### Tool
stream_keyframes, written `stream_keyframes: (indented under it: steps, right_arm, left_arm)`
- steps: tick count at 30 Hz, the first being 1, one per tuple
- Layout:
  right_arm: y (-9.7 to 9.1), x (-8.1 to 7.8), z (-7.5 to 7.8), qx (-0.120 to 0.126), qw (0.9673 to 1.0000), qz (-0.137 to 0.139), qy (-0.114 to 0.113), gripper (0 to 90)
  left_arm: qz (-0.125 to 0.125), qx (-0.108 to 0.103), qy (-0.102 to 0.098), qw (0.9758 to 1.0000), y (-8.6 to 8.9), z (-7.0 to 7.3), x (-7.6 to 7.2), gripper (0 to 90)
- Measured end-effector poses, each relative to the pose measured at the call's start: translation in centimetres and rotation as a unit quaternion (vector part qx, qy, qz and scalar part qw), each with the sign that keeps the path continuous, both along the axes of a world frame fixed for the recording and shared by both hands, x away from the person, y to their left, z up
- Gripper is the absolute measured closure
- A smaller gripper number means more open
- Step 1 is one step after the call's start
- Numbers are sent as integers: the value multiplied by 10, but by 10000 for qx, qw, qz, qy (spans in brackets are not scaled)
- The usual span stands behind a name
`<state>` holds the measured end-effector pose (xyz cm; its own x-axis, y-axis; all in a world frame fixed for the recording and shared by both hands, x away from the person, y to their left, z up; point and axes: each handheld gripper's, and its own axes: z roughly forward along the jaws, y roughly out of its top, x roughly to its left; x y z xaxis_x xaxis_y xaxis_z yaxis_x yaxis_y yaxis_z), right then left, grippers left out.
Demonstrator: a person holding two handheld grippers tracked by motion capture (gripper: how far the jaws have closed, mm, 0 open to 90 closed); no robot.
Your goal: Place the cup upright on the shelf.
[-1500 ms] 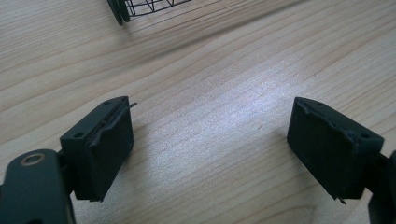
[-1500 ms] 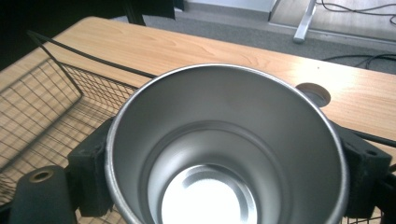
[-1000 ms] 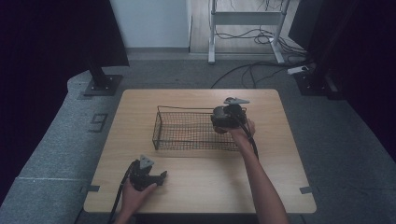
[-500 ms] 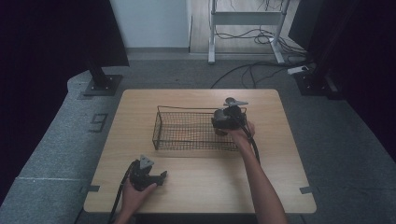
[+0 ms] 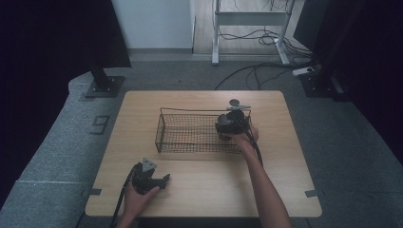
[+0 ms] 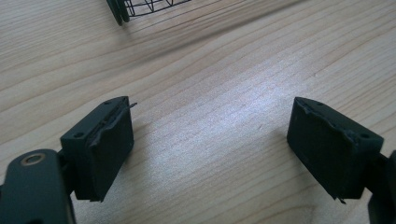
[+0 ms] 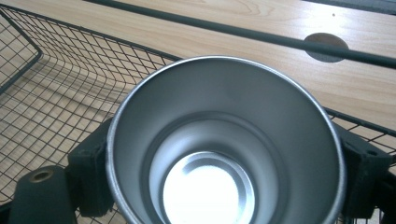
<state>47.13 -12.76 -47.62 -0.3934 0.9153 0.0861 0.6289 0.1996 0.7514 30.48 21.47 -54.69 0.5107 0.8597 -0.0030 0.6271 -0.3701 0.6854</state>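
Right tongs (image 7: pixel 219 186) clamp steel cup (image 7: pixel 224 140) over wire basket (image 5: pixel 190 135); left tongs (image 6: pixel 210 149) gape apart.

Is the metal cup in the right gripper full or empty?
Empty: the right gripper view looks straight into the metal cup to its bare shiny bottom, above the wire basket.

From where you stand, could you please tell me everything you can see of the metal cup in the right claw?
The metal cup looks like brushed steel: round, open-topped, with a thin rolled rim, smooth walls that step in near a shiny flat bottom, and nothing inside. The right gripper view looks straight into its mouth. The right claw is shut on it, a black jaw pressing each side. It sits within the wire basket, at its right end, on the wooden table; whether its base touches the mesh cannot be told.
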Motion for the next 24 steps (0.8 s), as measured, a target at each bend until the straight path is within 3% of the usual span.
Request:
stream_keyframes:
  steps: [13, 24]
  right_arm:
    - [2, 1, -4, -170, 9998, 43, 87, 135]
    - [5, 7, -5, -316, 9990, 64, 321, 135]
  left_arm:
    - [0, 1, 0, 10000, 0, 0, 0, 145]
    - [2, -3, -5, 10000, 0, 0, 0, 145]
